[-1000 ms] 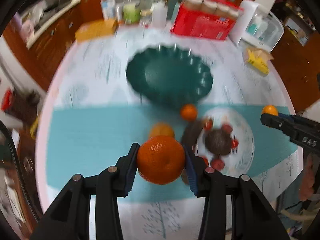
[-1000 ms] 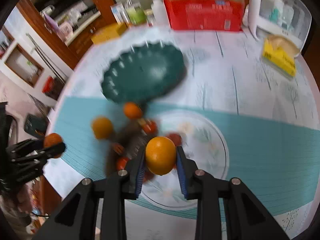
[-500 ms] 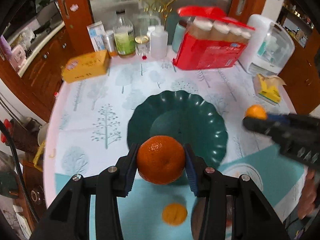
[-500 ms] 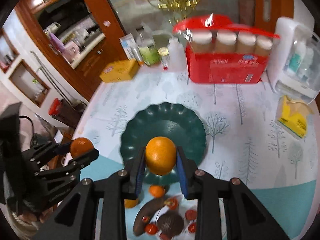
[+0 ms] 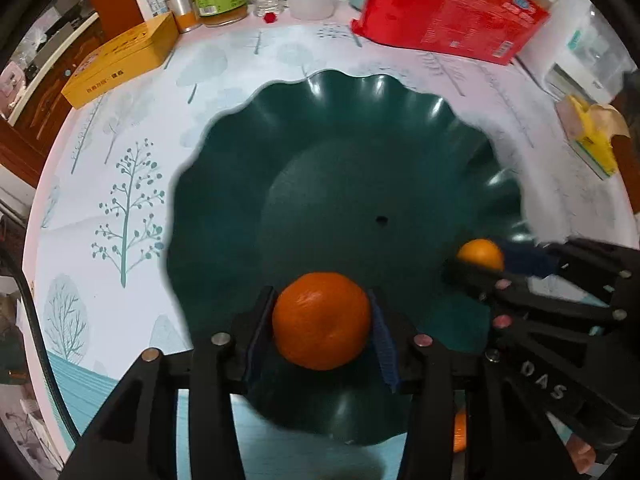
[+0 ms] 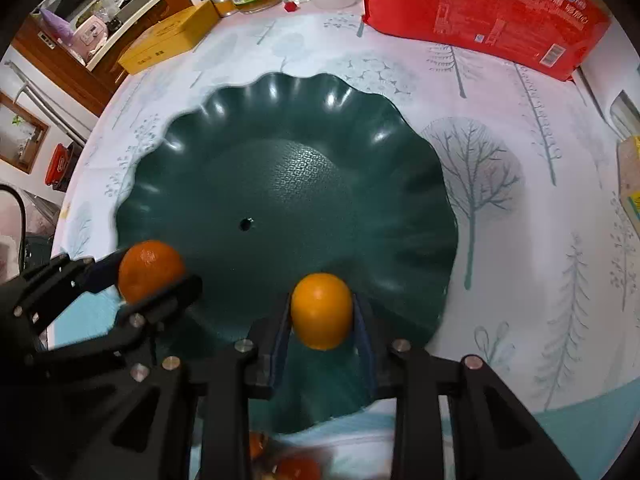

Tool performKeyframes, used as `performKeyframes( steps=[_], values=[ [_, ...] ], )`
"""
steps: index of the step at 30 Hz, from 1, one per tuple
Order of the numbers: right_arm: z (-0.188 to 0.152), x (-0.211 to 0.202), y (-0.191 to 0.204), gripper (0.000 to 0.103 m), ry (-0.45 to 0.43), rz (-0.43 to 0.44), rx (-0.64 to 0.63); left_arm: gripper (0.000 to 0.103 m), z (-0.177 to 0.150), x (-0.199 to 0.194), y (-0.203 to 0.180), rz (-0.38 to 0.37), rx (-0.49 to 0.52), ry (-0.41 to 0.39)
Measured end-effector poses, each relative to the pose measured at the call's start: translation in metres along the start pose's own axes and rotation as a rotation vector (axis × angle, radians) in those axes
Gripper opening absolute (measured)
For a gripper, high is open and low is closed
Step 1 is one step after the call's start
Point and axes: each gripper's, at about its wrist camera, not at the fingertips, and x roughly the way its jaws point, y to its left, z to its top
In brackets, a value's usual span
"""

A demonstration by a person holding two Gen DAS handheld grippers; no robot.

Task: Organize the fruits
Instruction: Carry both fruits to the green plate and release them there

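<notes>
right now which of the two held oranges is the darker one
The orange in the left gripper is darker: deep reddish orange, larger and rounder. The right gripper holds a paler, yellow-orange one.

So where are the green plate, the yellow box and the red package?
green plate (image 6: 304, 176), right wrist view, bare textured centre.
yellow box (image 5: 120, 60), left wrist view, top face.
red package (image 6: 492, 12), right wrist view, printed front.

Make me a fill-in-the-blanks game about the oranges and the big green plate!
1. Each gripper holds one ____ fruit.
2. The left gripper and right gripper both hover over the scalloped dark ____ plate.
3. The plate has ____ fruit lying in it yet.
4. Behind the plate lies a flat ____ box.

Missing words: orange, green, no, yellow
</notes>
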Motion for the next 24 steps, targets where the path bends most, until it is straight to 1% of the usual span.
performKeyframes(
  steps=[2,4,7,11,12,16,19,24],
  values=[
    [0.003,0.001,0.002,0.035,-0.021,-0.042,-0.016,0.062,0.005,0.008,0.007,0.023,-0.022,-0.001],
    [0.005,0.003,0.003,0.036,-0.037,-0.062,-0.028,0.066,0.008,0.009,0.013,0.012,-0.036,-0.021],
    [0.007,0.003,0.002,0.037,-0.04,-0.048,-0.028,0.071,0.009,0.01,0.018,-0.003,-0.052,-0.011],
    [0.011,-0.001,-0.006,0.038,-0.029,-0.02,0.009,0.089,0.009,0.003,0.022,-0.005,-0.066,-0.006],
    [0.012,-0.004,-0.007,0.038,-0.031,-0.011,0.018,0.091,0.007,0.001,0.023,-0.013,-0.073,-0.009],
    [0.008,-0.018,-0.006,0.041,-0.06,0.003,0.016,0.092,0.001,-0.014,0.024,-0.038,-0.085,-0.016],
    [0.006,-0.033,-0.001,0.042,-0.091,-0.006,-0.005,0.092,-0.004,-0.03,0.025,-0.039,-0.077,-0.037],
    [-0.002,-0.063,0.004,0.042,-0.134,0.011,0.001,0.092,-0.012,-0.064,0.023,-0.061,-0.079,-0.069]
  ],
)
